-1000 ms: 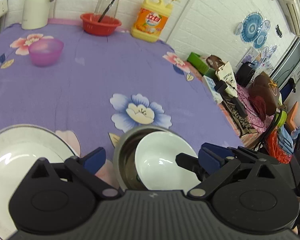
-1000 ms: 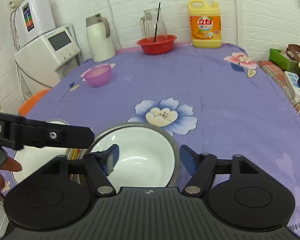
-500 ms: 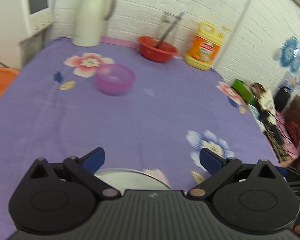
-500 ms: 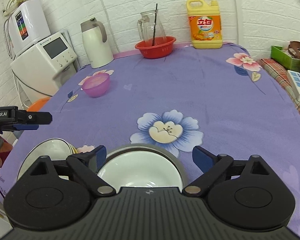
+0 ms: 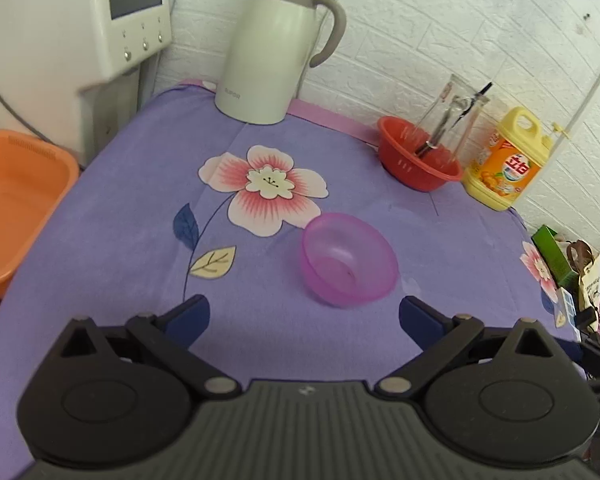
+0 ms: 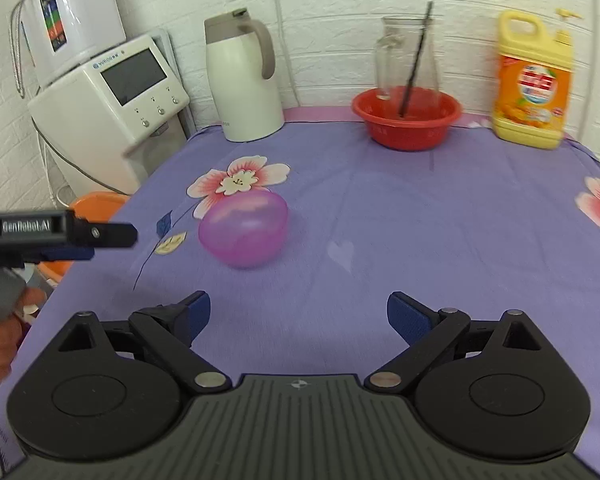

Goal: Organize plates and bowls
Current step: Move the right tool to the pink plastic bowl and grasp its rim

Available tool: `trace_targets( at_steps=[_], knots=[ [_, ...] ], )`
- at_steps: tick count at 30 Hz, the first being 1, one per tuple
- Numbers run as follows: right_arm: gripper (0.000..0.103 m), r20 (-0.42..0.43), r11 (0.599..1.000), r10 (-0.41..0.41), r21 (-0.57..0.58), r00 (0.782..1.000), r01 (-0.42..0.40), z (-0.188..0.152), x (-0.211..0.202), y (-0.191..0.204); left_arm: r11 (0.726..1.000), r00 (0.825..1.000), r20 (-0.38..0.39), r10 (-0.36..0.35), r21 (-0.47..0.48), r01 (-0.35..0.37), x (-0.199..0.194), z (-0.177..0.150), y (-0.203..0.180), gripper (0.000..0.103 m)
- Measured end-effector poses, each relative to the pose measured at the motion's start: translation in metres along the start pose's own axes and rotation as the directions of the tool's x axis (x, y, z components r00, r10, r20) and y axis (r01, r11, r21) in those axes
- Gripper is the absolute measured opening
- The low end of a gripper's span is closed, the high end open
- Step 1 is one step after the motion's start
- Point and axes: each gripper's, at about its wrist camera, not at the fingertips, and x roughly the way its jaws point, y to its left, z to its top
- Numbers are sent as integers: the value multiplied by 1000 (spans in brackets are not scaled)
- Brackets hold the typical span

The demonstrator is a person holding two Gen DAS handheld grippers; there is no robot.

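A translucent pink plastic bowl [image 5: 348,260] stands upright on the purple flowered tablecloth [image 5: 140,240], just ahead of my left gripper [image 5: 304,316], which is open and holds nothing. In the right wrist view the same pink bowl [image 6: 245,233] lies ahead and to the left of my right gripper [image 6: 298,314], also open with nothing in it. The left gripper [image 6: 80,236] shows in that view at the left edge, level with the bowl. The white bowl, metal bowl and plate are out of sight.
A white thermos jug [image 5: 276,52] stands at the table's back. A red basin [image 6: 406,118] with a glass jug [image 6: 404,60] and a yellow detergent bottle [image 6: 534,80] line the wall. A white appliance [image 6: 112,108] and an orange tub [image 5: 16,200] sit left of the table.
Both grippers have moved forward across the table, away from the stacked white and metal bowls and plate, toward the pink bowl. The right gripper's jaws have opened wider.
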Motion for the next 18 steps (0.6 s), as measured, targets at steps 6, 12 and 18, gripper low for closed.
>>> trace_targets(
  at_steps=[6,12,18],
  knots=[
    [103,-78,1000,-8,-8,997,8,32,79,6,1000,1000,-30,-5,-11,5,62,18,8,98],
    [103,-110,1000,6,1,994,-6,37,115,3,999,998,-59,-6,38,8,106,35,2,94],
    [103,-112,998,3,-56,994,-10,38,129,13,997,995,-94,-37,65,44,122,34,3,83]
  ],
)
